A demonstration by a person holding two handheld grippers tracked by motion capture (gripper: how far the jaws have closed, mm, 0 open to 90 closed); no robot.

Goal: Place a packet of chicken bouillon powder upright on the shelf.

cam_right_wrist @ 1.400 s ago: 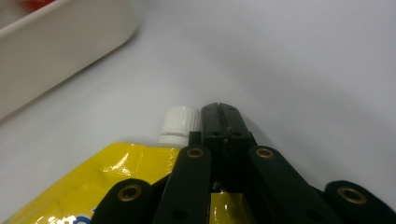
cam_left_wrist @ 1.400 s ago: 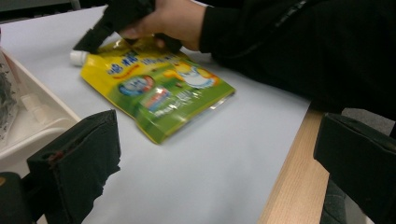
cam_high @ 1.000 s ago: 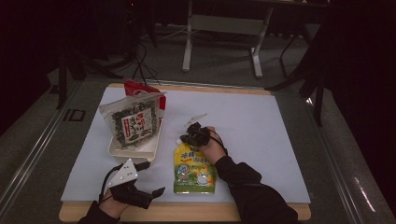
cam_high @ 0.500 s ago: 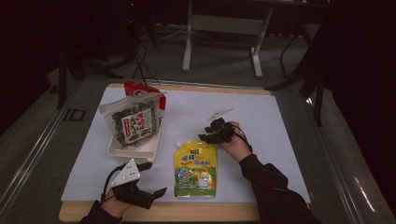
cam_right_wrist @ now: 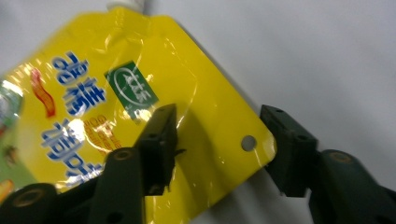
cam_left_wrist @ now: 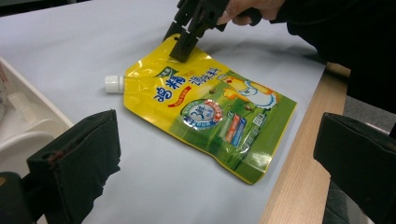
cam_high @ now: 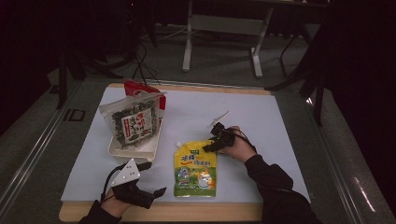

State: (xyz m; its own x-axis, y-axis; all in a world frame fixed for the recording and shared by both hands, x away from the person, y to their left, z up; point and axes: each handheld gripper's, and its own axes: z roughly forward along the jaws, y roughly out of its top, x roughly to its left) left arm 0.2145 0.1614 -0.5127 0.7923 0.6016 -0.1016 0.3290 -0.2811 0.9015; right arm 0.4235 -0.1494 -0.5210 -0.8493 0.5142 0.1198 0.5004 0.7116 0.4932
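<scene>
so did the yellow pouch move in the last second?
No. The yellow pouch lies in the same spot on the white mat, just right of the tray. The right gripper shifted right.

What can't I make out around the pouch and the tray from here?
- Pouch: lower part cut off by the right gripper view's left edge.
- Pouch print: too small to read in the high view.
- Tray: its contents hidden by the seaweed bag, high view.
- Tray: cut off at the left edge, left gripper view.
</scene>
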